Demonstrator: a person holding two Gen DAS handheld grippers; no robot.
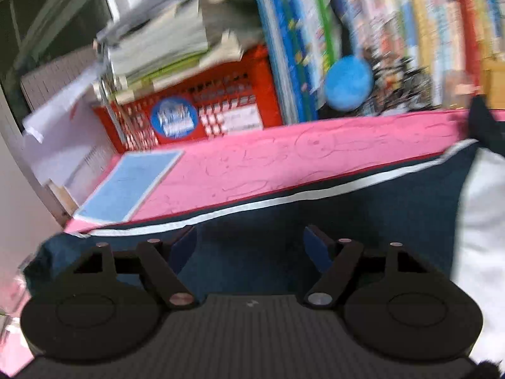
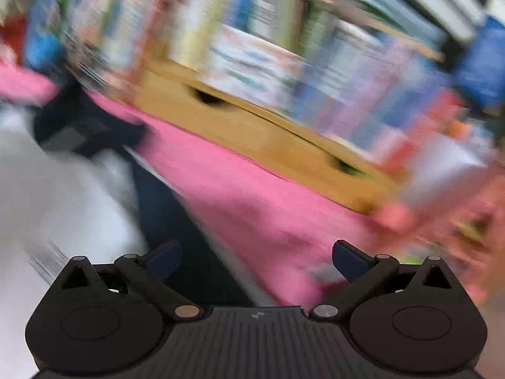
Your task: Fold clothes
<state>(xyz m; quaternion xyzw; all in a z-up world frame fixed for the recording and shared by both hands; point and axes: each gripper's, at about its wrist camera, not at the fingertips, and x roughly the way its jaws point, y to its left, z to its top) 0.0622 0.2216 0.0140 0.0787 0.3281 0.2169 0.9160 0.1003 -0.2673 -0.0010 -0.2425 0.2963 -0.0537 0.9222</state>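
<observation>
1. The garment (image 1: 315, 221) is navy cloth with one white stripe and a thin red edge along its far border, and a broad white panel at its right side. It lies spread on the pink cover (image 1: 284, 158), which carries faint line drawings.
2. In the left wrist view the garment fills the ground under and ahead of the left gripper (image 1: 249, 246); its left end bunches up at the cover's edge.
3. The left gripper is released: its two blue-padded fingers (image 1: 184, 249) stand wide apart above the navy cloth, with nothing pinched between them.
4. From left to right behind the garment, counted: one blue rectangle with a pale border (image 1: 129, 186) lying flat on the cover, one red crate (image 1: 202, 107), one blue round object (image 1: 348, 82).
5. The red crate bears a round blue sticker and a white label on its front; a stack of papers and booklets (image 1: 157, 41) sits on top of it. What is inside cannot be told.
6. To the right of the crate stands a row of upright books (image 1: 410, 38), too blurred to count.
7. The right wrist view is heavily smeared. The right gripper (image 2: 255, 259) is also released, its fingers spread with nothing between them, over the navy cloth's edge and the pink cover.
8. There the garment's white panel (image 2: 63, 195) lies at the left, and a wooden shelf unit (image 2: 252, 132) with blurred books runs behind the cover.
</observation>
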